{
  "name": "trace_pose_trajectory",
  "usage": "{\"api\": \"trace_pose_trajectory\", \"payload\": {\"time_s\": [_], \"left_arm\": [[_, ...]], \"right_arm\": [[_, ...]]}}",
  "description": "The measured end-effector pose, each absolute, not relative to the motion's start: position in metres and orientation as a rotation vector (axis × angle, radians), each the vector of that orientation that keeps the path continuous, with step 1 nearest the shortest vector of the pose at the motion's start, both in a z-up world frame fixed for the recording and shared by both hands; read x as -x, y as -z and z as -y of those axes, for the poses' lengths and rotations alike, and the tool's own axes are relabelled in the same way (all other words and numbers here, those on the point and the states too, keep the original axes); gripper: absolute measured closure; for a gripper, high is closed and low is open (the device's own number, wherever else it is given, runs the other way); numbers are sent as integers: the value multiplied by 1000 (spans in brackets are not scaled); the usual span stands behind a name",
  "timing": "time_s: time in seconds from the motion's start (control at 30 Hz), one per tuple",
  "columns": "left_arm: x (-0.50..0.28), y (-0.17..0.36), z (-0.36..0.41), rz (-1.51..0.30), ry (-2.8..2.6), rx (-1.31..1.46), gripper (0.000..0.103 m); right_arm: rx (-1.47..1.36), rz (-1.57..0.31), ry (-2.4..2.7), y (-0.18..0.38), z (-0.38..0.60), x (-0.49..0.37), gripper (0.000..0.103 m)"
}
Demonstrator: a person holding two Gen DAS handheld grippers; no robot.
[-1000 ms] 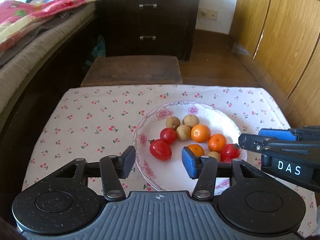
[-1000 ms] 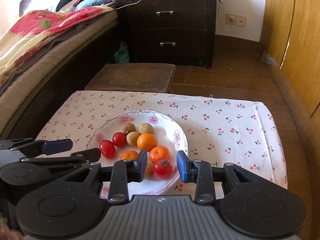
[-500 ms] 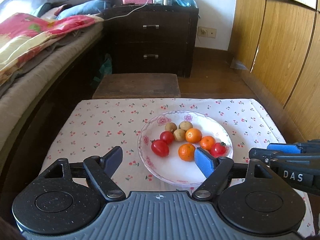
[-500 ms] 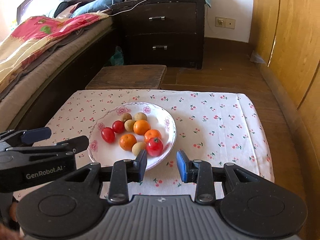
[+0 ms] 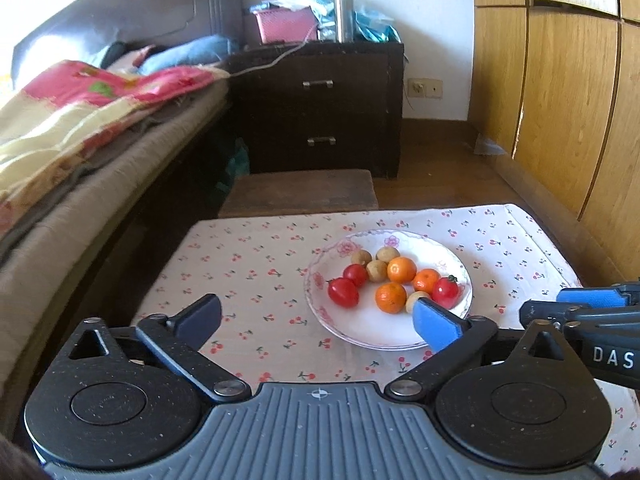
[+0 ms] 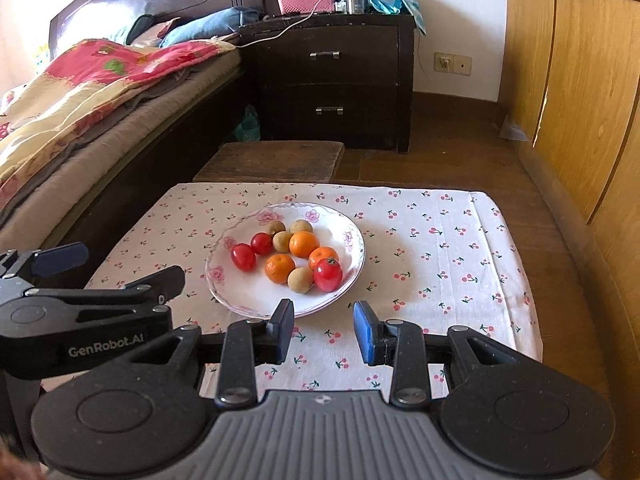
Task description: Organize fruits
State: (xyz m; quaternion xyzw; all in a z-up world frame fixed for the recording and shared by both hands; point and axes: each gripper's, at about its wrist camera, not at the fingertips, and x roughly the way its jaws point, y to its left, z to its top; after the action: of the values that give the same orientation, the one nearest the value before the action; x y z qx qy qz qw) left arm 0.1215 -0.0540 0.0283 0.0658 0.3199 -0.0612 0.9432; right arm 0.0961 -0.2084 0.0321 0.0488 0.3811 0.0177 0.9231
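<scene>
Both grippers clear of the plate, fruit all on it, nothing held

Left gripper (image 5: 316,318): jaws have just been opening, now spread wide, nothing btwn them; right gripper (image 6: 322,330): jaws a little apart, empty, hovering near the plate's (image 6: 244,300) front rim; fruit sits grouped in the plate on the cherry-print cloth (image 6: 440,248): 3 tomatoes (image 6: 328,274), 3 oranges (image 6: 303,243), 4 small brown fruits (image 6: 301,279), most touching each other. Risks, as I judge: round fruit packed tight, so a pinch on one may nudge its neighbours & send them rolling; tomatoes soft, could get squashed; shallow rim won't stop a roll-off. Around: bed at left, dark nightstand (image 6: 340,80) & low wooden stool (image 6: 272,160) beyond the cloth, wardrobe at right; nothing blocks the way to the plate, tho the grippers are close side by side & could knock together.
</scene>
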Motion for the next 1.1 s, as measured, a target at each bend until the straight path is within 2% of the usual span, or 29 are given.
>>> {"api": "trace_pose_trajectory", "payload": {"time_s": [0.43,0.67,1.1], "left_arm": [[-89,-39,52,-602,99,-183,0],[-74,-38,41,-635,142,-110,0],[-47,-26,30,-694,132,-141,0]], "right_arm": [[-114,-756,-40,-39,206,-62,69],[-94,-747,-45,-40,198,-40,69],[-85,-758,-59,-34,189,-9,69]]}}
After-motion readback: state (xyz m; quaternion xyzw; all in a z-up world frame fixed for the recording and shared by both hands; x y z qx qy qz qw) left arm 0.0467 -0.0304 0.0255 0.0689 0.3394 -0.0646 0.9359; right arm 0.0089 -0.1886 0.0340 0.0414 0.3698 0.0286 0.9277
